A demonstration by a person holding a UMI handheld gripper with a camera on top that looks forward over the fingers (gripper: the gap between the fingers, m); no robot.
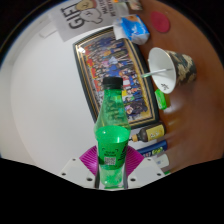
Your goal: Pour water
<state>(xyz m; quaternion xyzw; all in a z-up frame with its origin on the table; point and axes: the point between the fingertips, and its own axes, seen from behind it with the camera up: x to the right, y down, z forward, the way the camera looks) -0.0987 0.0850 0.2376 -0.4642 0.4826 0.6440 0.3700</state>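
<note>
A green plastic bottle (113, 125) with a dark cap stands upright between my fingers, its lower body pressed by both pink pads (90, 157). My gripper (111, 163) is shut on the bottle. A paper cup (168, 68) with a camouflage print and a white rim lies beyond the bottle to the right, tilted with its mouth facing the bottle. The bottle's cap reaches the level of the cup.
A printed photo sheet (112, 62) lies on the white table (40, 110) behind the bottle. A white box with "GIFT" lettering (85, 18) and small packets (133, 22) stand at the far side. A small dark bottle (150, 132) lies right of the green bottle.
</note>
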